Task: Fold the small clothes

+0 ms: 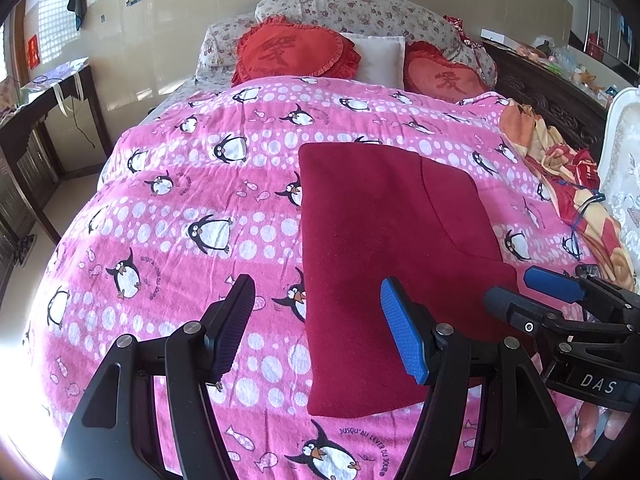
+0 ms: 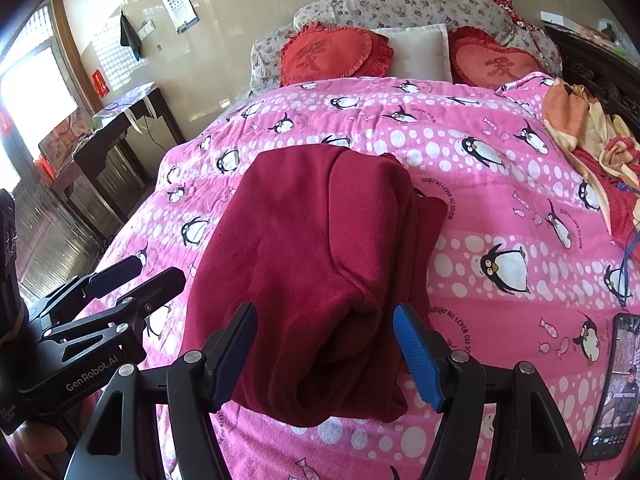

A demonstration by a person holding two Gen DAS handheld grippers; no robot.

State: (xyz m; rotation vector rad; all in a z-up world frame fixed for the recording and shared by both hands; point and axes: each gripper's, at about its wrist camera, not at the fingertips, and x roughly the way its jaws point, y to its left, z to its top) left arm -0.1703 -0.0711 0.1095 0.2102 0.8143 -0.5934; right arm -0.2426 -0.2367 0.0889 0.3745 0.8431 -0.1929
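Hovering over the near end of the bed, both grippers stood spread with nothing caught between their fingers. The left gripper (image 1: pixel 318 330) hung above the near left edge of the dark red garment (image 1: pixel 384 240), its blue pad over the cloth and its black pad over the bedspread; the right gripper (image 2: pixel 324 354) straddled the garment's near end without pinching it, as far as I could see.

The garment itself lay on the pink penguin bedspread (image 1: pixel 180 200), just beyond the fingers at twelve o'clock. It looked already folded into a long, narrow stack: a layer lay doubled over along its right side, and at the near end a rolled fold showed. I judged the lengthwise folds done, with perhaps one more fold across its length left, plus some tidying where the right edge bulged unevenly.

At four o'clock from the right gripper a phone (image 2: pixel 612 384) lay on the bedspread, near enough to be brushed by a wide sweep. Farther off at two o'clock a crumpled orange and red blanket (image 1: pixel 580 184) was heaped along the bed's edge, well apart from the garment. At the far end, at twelve o'clock, two red heart cushions (image 1: pixel 292 50) flanked a small white pillow (image 1: pixel 380 58) against flowered pillows (image 1: pixel 360 10). A dark side table (image 2: pixel 120 128) stood by the wall at ten o'clock. Nothing lay directly on the garment or in the path of a fold.
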